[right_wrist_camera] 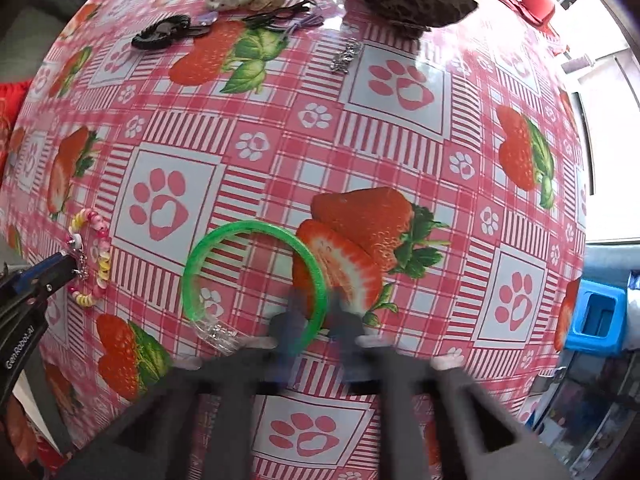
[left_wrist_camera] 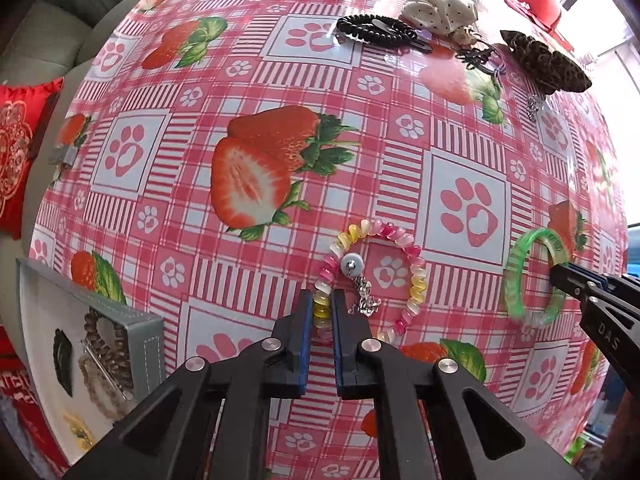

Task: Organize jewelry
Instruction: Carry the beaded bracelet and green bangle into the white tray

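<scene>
A pink, yellow and white spiral bracelet [left_wrist_camera: 416, 280] lies on the strawberry tablecloth [left_wrist_camera: 248, 92]. My left gripper [left_wrist_camera: 322, 296] points down, shut on the bracelet's left side. Inside the bracelet's loop rests a small silver chain with a round white charm [left_wrist_camera: 352, 265]. To the right is a green bangle [left_wrist_camera: 514, 276] with a clear section. My right gripper [right_wrist_camera: 320, 300], blurred, is shut on the right side of the green bangle [right_wrist_camera: 224, 236]. In the right wrist view the left gripper [right_wrist_camera: 70, 266] shows at the spiral bracelet [right_wrist_camera: 100, 256].
A grey jewelry box [left_wrist_camera: 148, 344] with bead bracelets inside sits at the near left. At the far edge lie black hair ties [left_wrist_camera: 374, 30], a white dotted scrunchie [left_wrist_camera: 438, 6], a leopard-print hair piece [left_wrist_camera: 548, 66], a silver chain [left_wrist_camera: 534, 106] and a red hat [left_wrist_camera: 538, 4].
</scene>
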A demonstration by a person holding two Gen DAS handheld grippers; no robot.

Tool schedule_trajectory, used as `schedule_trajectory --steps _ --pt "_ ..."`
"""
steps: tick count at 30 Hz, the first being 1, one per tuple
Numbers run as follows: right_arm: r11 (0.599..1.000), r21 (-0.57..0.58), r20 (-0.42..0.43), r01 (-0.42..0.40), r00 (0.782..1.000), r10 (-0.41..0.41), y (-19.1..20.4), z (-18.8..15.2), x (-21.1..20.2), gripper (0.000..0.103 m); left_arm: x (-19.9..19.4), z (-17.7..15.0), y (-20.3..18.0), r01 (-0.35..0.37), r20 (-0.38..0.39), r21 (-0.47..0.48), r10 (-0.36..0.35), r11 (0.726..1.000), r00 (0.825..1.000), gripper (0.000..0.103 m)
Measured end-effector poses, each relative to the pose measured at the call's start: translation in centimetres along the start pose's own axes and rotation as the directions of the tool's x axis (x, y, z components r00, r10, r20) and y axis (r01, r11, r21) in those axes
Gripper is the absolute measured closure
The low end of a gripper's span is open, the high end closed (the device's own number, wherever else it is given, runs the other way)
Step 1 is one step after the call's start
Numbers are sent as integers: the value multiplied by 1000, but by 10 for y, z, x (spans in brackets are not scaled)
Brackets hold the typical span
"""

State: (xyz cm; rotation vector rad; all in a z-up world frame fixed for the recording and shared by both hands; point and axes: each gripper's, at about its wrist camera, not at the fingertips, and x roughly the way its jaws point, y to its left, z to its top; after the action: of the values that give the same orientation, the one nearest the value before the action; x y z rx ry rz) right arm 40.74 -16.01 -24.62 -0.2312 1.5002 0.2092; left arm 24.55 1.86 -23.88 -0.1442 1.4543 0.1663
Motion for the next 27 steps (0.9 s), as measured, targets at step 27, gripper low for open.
schedule_trajectory --steps 27 --pt "994 -49 -62 -101 993 98 40 -83 -17 97 -30 -122 2 88 -47 49 -86 995 995 88"
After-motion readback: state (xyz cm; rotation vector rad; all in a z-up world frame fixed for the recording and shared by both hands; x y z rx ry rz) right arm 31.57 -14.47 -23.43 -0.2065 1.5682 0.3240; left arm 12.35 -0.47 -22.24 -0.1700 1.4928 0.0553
